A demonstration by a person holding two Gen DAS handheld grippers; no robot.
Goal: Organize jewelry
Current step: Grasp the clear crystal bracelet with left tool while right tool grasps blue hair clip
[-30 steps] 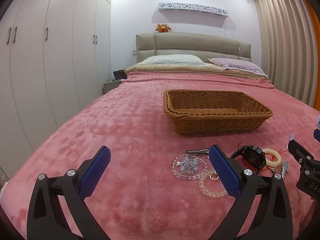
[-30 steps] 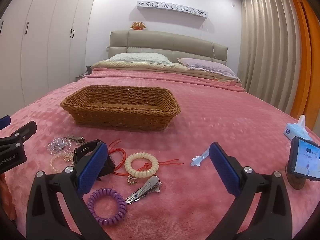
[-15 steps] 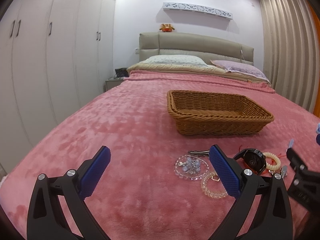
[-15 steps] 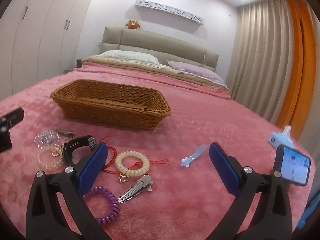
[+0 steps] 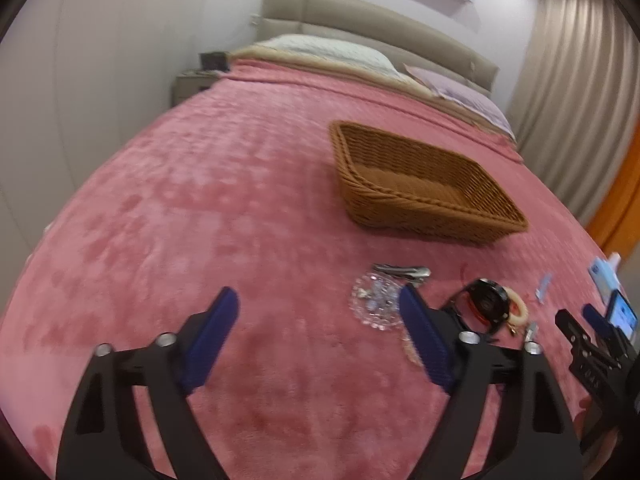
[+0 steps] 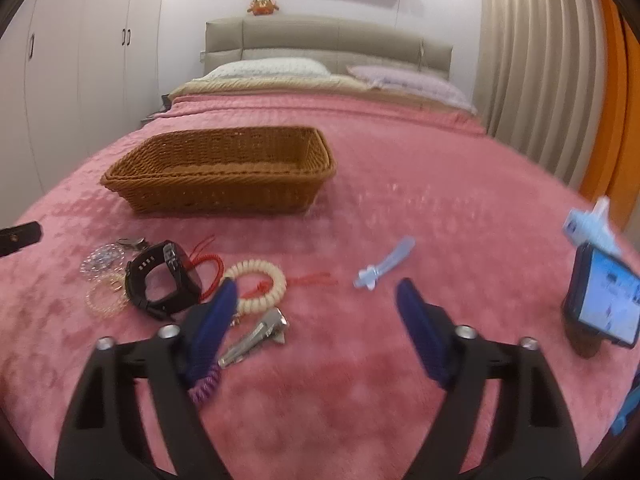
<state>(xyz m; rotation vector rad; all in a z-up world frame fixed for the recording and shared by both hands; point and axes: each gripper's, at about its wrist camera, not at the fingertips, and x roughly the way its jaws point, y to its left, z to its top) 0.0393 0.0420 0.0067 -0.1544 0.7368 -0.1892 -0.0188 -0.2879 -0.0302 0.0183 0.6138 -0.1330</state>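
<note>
Before the basket [image 6: 224, 168] — light, slippery trinkets; watch [image 6: 164, 280] stiffest, best taken by its strap. Both claws [image 5: 316, 336] [image 6: 316, 312] closing, nothing between.

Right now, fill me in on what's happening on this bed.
A person is sorting jewelry with a handheld gripper in each hand. The pieces lie loose on the pink blanket in front of the basket, which looks empty: a watch, a cream coil bracelet, a silver clip, a blue clip and clear bead bracelets. Nothing is picked up yet. The left gripper and right gripper hang over the blanket, jaws closing on nothing.
</note>
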